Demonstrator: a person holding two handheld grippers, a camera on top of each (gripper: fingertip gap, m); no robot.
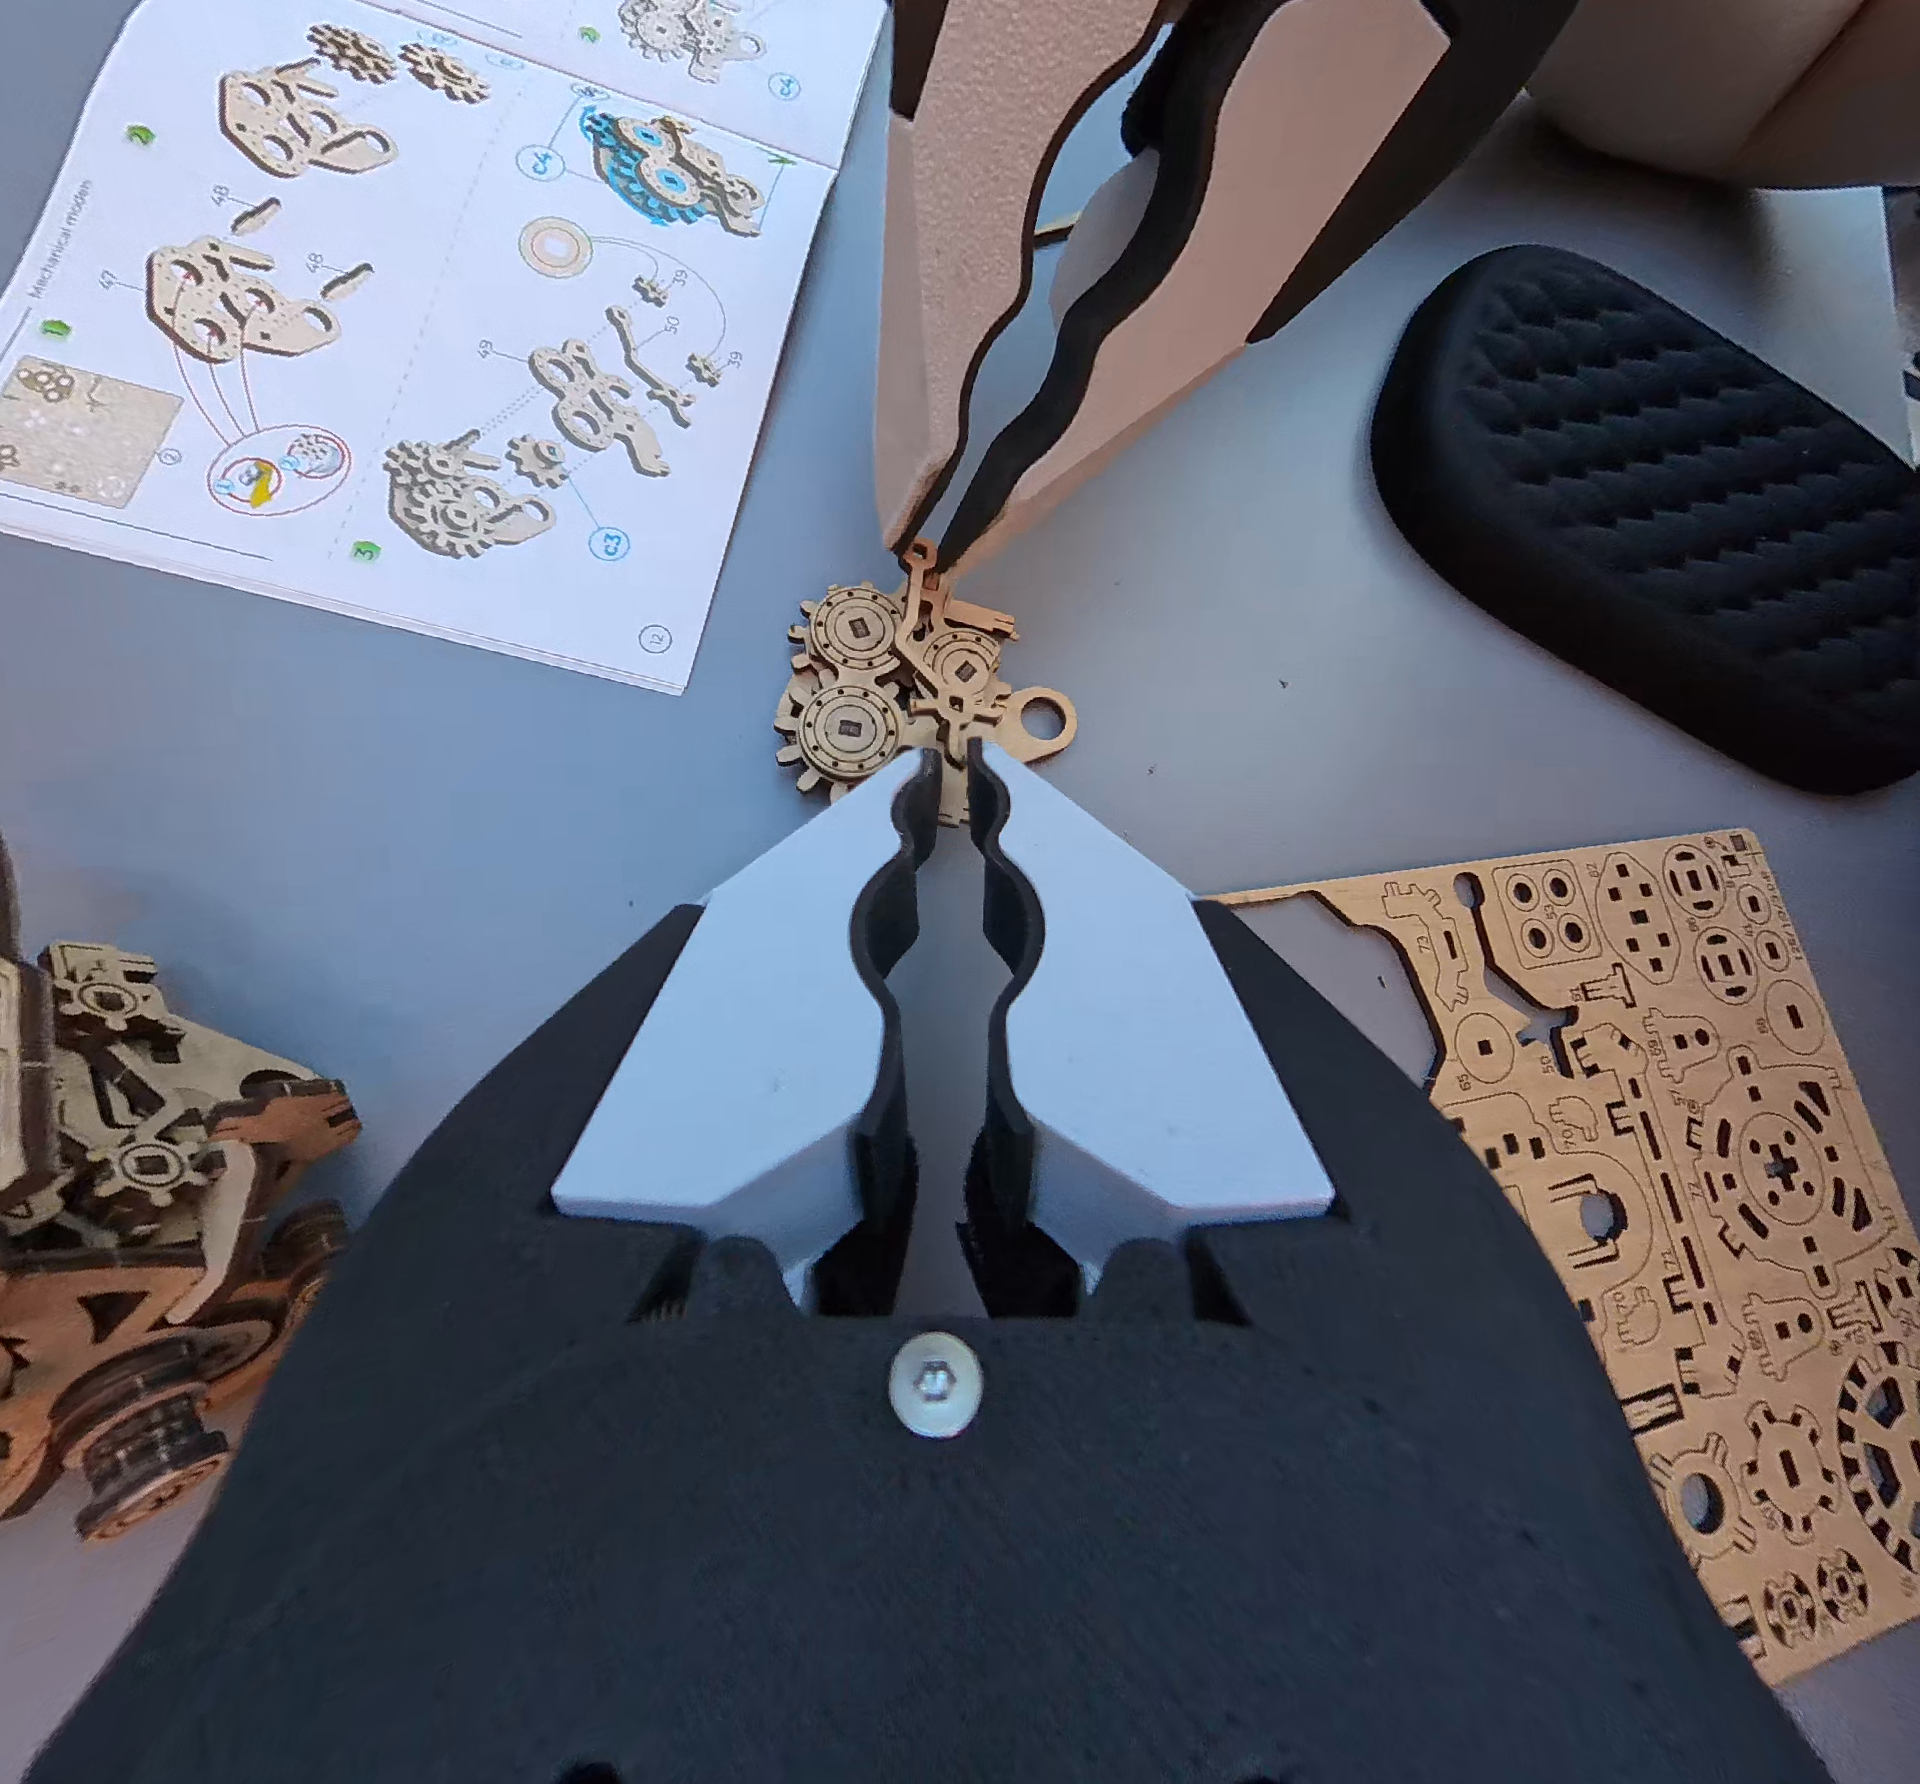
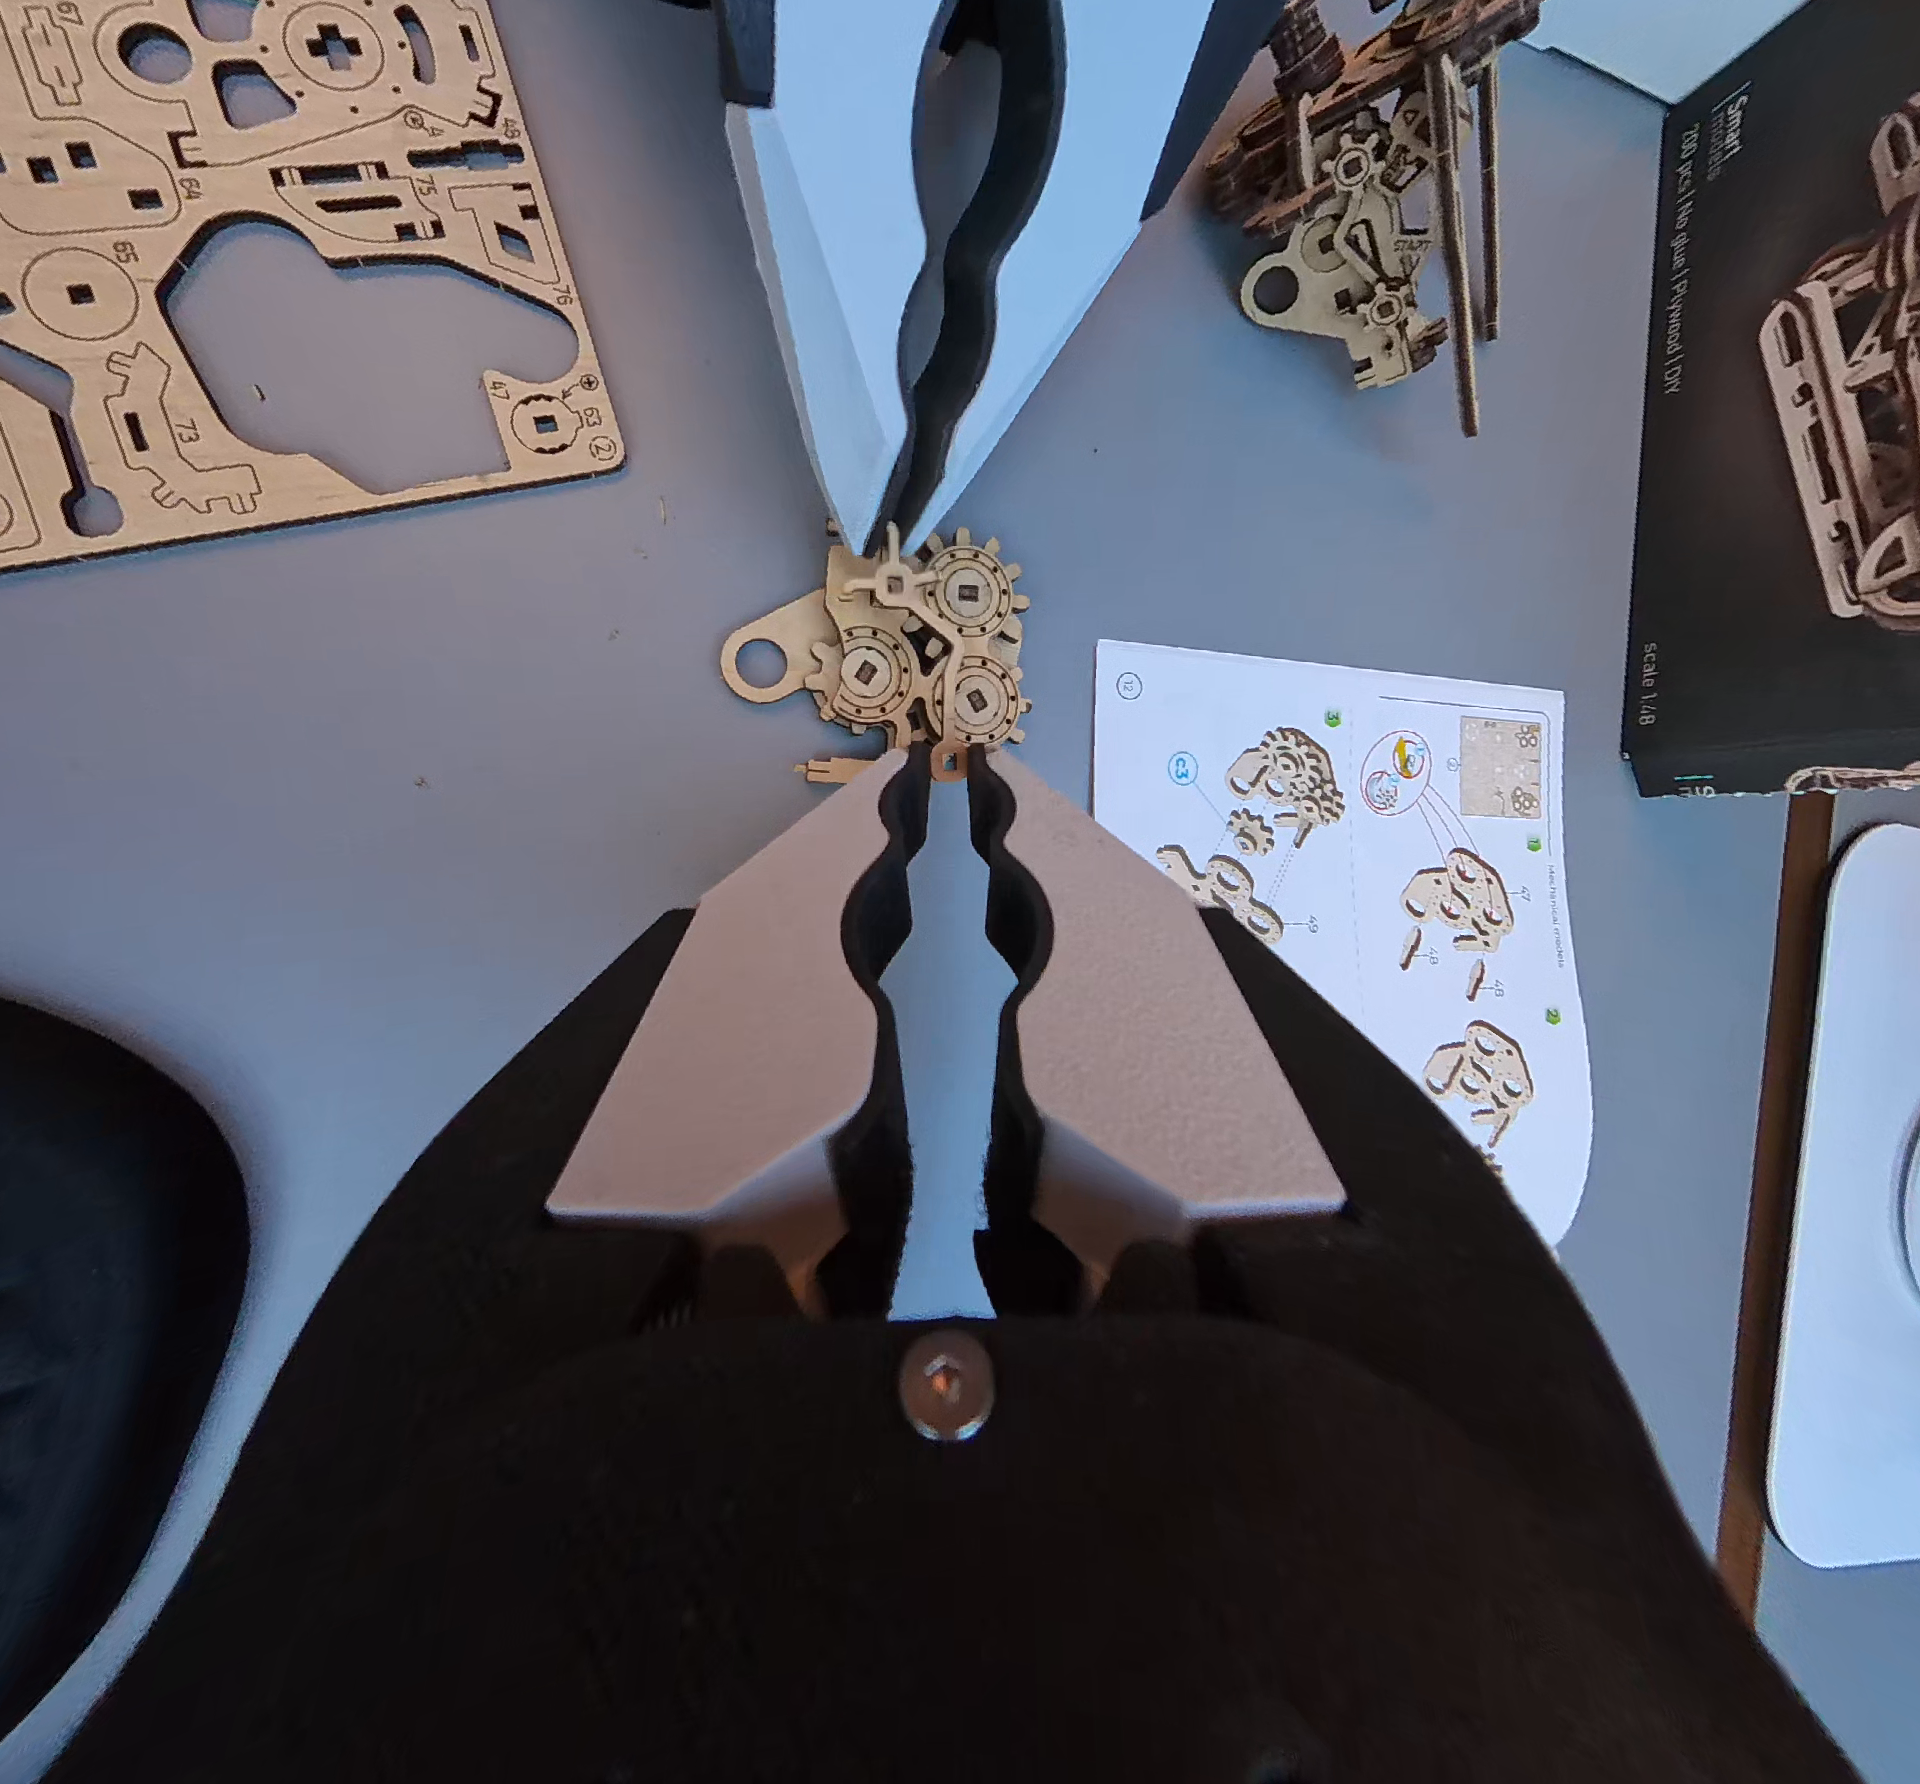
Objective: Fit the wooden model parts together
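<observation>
A small wooden gear assembly [image 1: 883,685], a plate with three gears and a ring lug, lies on the grey table; it also shows in the right wrist view [image 2: 904,664]. My left gripper [image 1: 948,768], with pale blue fingers, is shut on a tab at the assembly's near edge; in the right wrist view it [image 2: 888,539] comes in from the top. My right gripper [image 2: 948,763], with pinkish fingers, is shut on the square-holed end of a thin curved link [image 2: 948,760] lying across the gears. In the left wrist view it [image 1: 925,555] pinches that link [image 1: 920,607] from the far side.
An open instruction booklet [image 1: 416,280] lies at the far left. A plywood parts sheet [image 1: 1662,1215] lies at the right, a partly built model [image 1: 135,1215] at the near left, a black pad [image 1: 1662,529] at the far right. A dark box [image 2: 1787,384] and a small loose piece [image 2: 831,770] show in the right wrist view.
</observation>
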